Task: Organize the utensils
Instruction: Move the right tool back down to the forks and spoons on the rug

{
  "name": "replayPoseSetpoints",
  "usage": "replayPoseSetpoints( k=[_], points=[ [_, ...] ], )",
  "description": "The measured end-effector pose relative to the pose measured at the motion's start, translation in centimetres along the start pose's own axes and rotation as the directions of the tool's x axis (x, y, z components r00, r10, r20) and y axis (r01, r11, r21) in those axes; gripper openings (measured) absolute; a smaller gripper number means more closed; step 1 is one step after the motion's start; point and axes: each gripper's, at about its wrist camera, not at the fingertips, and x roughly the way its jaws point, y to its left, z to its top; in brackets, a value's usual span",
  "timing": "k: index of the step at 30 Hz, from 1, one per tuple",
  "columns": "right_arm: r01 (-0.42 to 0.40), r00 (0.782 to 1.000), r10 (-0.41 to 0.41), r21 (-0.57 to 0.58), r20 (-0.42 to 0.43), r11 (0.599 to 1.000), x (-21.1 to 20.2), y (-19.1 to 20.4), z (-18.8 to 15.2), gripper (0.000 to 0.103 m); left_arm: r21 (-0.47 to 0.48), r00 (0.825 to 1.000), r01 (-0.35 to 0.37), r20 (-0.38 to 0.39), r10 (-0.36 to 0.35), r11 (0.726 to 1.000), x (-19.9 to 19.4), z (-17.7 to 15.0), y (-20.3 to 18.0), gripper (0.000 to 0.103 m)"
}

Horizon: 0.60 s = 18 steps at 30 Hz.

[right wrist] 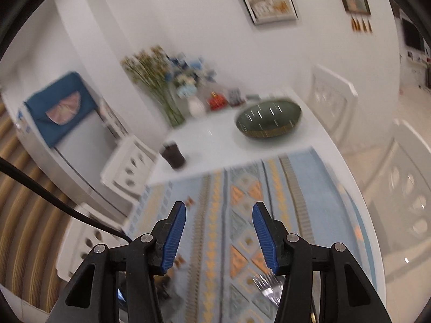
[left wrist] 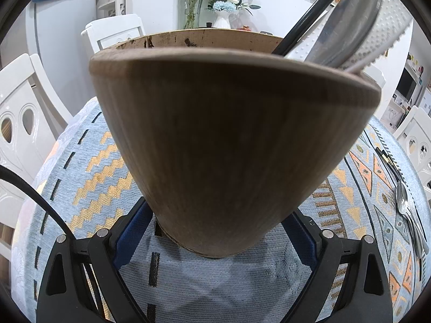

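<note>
Patterned blue tablecloth (left wrist: pixel 89 167) covering the table, wooden utensil holder (left wrist: pixel 229 145) clamped near its base by the left gripper (left wrist: pixel 215 231), spatulas (left wrist: pixel 350 24) inside, forks (left wrist: pixel 409 210) lying to its right, right gripper (right wrist: pixel 219 238) half open, empty, above the cloth.

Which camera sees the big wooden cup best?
The left wrist view: the wooden cup fills the picture, close up between the left tongs, with utensils sticking out. The right wrist view does not show it.
</note>
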Motion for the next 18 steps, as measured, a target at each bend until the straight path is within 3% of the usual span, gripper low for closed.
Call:
replayPoseSetpoints(
  k=[6,13,18],
  points=[
    [0.082,0.976,-0.078,0.013,-0.204,0.997,4.8,-3.1,-4.2,0.05,0.0,1.0,0.0,0.0,0.0,1.0,0.0,0.0,0.0,0.094],
    [0.106,0.912,-0.08,0.044,-0.402,0.993,9.9,-5.8,-9.2,0.049,0.0,1.0,0.0,0.0,0.0,1.0,0.0,0.0,0.0,0.094],
    [0.118,0.872,-0.092,0.024,-0.482,0.993,12.9,-6.5,-12.0,0.031,0.0,1.0,0.0,0.0,0.0,1.0,0.0,0.0,0.0,0.094]
  ],
)
